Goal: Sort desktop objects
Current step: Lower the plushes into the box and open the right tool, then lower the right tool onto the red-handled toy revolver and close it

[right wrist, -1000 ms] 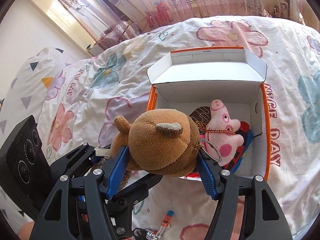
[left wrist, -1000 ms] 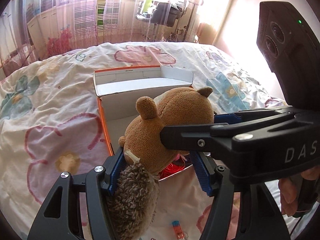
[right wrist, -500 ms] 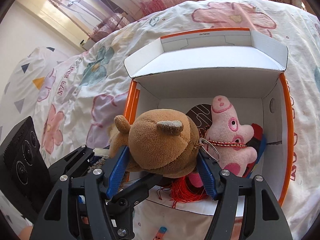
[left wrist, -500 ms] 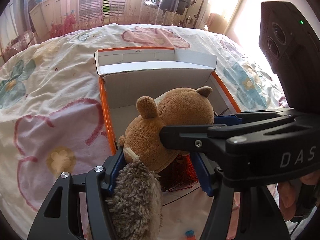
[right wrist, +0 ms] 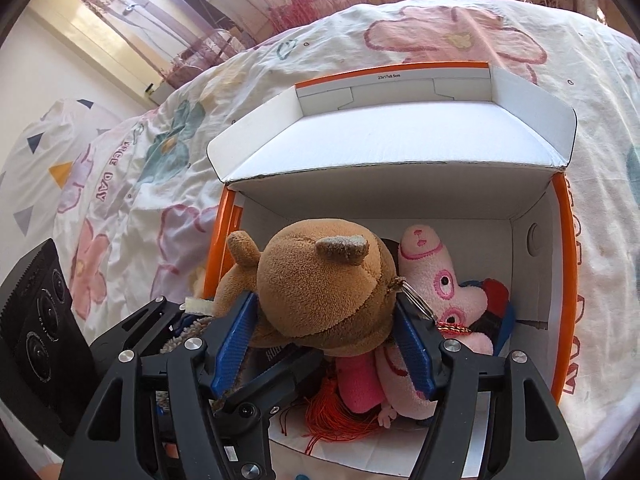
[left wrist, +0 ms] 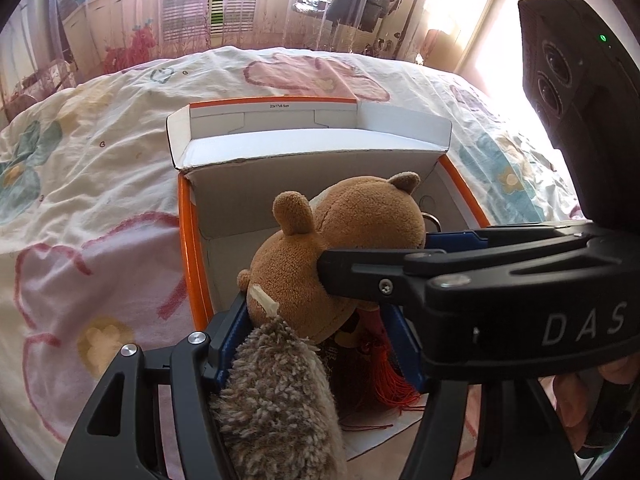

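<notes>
Both grippers hold one brown plush squirrel (left wrist: 340, 248) with a shaggy grey-brown tail (left wrist: 276, 396). My left gripper (left wrist: 316, 344) is shut on its body and tail. My right gripper (right wrist: 328, 328) is shut on its head (right wrist: 320, 288), crossing in from the right in the left wrist view. The toy hangs over the left front part of an open orange and white box (right wrist: 560, 280), also seen in the left wrist view (left wrist: 188, 248). Inside the box lie a pink pig plush (right wrist: 436, 288), a red tassel (right wrist: 336, 416) and dark items.
The box sits on a bed with a flowered white sheet (left wrist: 80, 184). Its lid flap (right wrist: 400, 136) stands open at the far side. Curtains and a window (left wrist: 224, 4) are beyond the bed. A pillow (right wrist: 44, 152) lies at the left.
Both grippers have carried the squirrel forward and lower, from in front of the box's front edge to over its inside. The box looks larger and closer.
</notes>
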`<action>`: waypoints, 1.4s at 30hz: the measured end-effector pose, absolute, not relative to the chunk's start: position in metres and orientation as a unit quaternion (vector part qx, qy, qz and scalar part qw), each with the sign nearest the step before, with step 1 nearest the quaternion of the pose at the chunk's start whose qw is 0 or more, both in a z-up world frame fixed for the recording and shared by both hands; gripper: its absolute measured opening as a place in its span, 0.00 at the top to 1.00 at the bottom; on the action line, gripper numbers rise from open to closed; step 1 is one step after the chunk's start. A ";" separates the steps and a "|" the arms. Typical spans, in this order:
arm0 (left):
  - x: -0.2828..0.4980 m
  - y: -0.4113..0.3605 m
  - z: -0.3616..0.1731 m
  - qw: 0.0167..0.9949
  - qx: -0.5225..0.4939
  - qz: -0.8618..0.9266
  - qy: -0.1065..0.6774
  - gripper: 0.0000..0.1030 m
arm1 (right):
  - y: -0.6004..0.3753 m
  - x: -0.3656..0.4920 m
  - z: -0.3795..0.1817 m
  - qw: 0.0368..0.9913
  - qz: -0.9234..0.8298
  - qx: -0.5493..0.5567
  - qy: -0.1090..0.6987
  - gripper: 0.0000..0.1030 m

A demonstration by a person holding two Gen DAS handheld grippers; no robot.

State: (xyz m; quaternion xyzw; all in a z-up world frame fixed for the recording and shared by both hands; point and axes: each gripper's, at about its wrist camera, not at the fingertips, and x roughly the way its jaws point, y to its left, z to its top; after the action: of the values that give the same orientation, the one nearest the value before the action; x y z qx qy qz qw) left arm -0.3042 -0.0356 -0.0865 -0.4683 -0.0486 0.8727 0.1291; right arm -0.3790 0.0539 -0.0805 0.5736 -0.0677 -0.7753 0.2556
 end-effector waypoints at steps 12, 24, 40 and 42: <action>-0.310 -0.020 -0.092 0.122 -0.468 0.875 0.009 0.26 | 0.065 -0.380 -0.092 0.256 -0.773 0.573 -0.094 0.24; -0.275 -0.032 -0.046 0.133 -0.437 0.890 -0.021 0.26 | 0.070 -0.356 -0.054 0.272 -0.788 0.545 -0.092 0.24; -0.179 -0.031 0.008 0.159 -0.391 0.907 0.000 0.15 | 0.077 -0.262 0.004 0.292 -0.799 0.523 -0.061 0.21; -0.164 -0.028 0.004 0.161 -0.396 0.904 0.004 0.15 | 0.078 -0.247 0.004 0.292 -0.796 0.527 -0.051 0.21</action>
State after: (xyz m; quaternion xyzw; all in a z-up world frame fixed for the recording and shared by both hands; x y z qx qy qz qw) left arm -0.1635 -0.0277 0.0042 -0.3965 0.0038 0.9039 0.1607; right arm -0.2473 0.0778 0.0037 0.5272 -0.0507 -0.7963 0.2923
